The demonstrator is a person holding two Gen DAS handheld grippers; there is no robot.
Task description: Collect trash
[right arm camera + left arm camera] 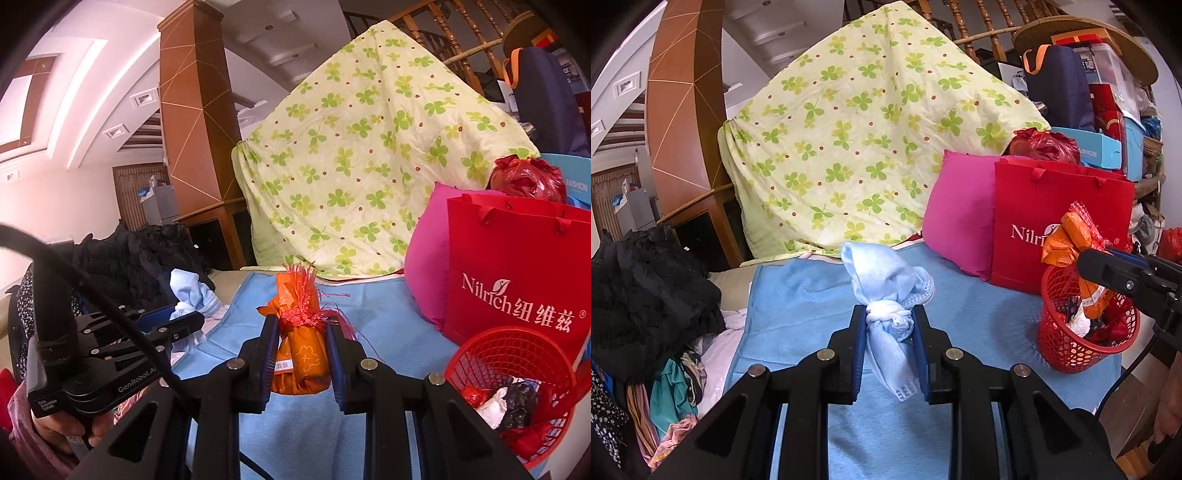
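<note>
My left gripper (888, 318) is shut on a knotted light-blue face mask (890, 284) and holds it above the blue mat (798, 295). My right gripper (301, 328) is shut on an orange wrapper tied with red ribbon (301, 332). In the left wrist view the orange wrapper (1067, 240) hangs just above the red mesh basket (1071, 347), which holds several pieces of trash. The basket (480, 354) sits at the lower right in the right wrist view. The left gripper with the mask (192, 291) shows at the left there.
A red Nilrich paper bag (1060, 218) and a pink pillow (960, 221) stand behind the basket. A clover-print quilt (860, 129) rises at the back. Dark clothes (646, 291) pile at the left. Boxes and bags (1100, 96) stack at the far right.
</note>
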